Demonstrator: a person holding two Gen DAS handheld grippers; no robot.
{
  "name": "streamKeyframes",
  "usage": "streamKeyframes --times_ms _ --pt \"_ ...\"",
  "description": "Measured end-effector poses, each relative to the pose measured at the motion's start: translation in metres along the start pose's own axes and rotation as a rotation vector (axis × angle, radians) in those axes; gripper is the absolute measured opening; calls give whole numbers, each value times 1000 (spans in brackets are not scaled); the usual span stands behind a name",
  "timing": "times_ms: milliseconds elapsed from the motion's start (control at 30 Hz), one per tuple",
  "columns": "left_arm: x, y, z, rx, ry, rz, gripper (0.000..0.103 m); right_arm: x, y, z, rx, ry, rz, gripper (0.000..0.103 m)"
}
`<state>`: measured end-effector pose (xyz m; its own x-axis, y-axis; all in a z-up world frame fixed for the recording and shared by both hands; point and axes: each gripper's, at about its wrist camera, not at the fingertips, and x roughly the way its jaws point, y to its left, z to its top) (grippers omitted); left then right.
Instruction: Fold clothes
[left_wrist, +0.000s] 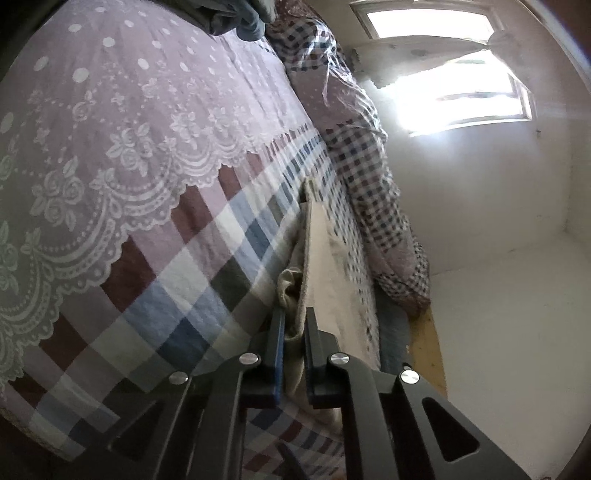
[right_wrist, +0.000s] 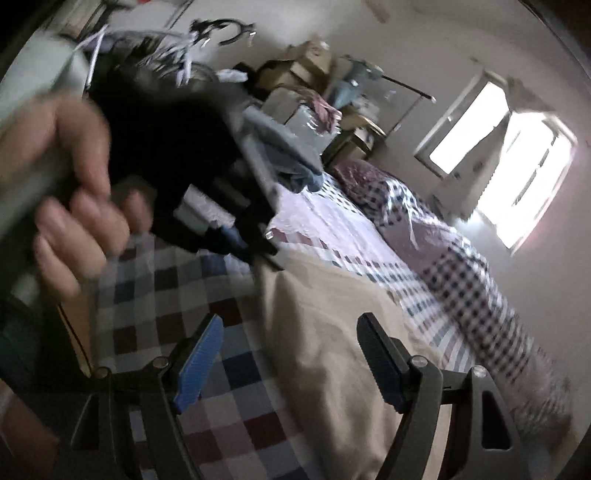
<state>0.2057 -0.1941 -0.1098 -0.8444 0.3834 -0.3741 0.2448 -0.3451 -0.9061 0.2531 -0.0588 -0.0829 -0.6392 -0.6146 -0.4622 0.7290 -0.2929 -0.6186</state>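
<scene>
I am pinching a bunched edge of the beige garment (left_wrist: 295, 291) in my left tongs (left_wrist: 293, 321), their pads pressed together on the cloth. The garment is lying on the bed (left_wrist: 147, 206), over a checked quilt with a white lace border on mauve dotted fabric. Only the left wrist view is showing that lace closely. The right wrist view is showing my left hand (right_wrist: 70, 206), blurred, gripping its dark tool, plus stacked cardboard boxes (right_wrist: 310, 59) beyond the bed. My right tongs (right_wrist: 291, 347) are standing spread above the garment's smooth beige panel (right_wrist: 332, 332), holding nothing. No readable writing is showing.
</scene>
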Motion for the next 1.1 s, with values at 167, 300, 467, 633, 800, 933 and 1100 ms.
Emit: streamKeyframes --times_ms 167,300,467,633,800,933,1100 --pt "-1 -1 4 -6 14 -28 7 22 19 1 -99 -1 -86 62" --pt "0 -2 7 -12 23 -52 7 43 29 0 -159 26 -136 55" --pt "3 -5 10 -15 24 -74 7 62 34 -3 -194 55 -177 34" --pt "0 -3 10 -52 -13 -103 51 67 20 0 -136 75 -185 4" --pt "4 -8 9 -55 -28 -145 74 59 9 7 -96 50 -194 4" --pt "19 -14 14 -23 10 -117 74 56 3 8 -81 39 -181 3" --pt "38 -19 26 -24 16 -118 74 55 -1 8 -74 27 -161 3"
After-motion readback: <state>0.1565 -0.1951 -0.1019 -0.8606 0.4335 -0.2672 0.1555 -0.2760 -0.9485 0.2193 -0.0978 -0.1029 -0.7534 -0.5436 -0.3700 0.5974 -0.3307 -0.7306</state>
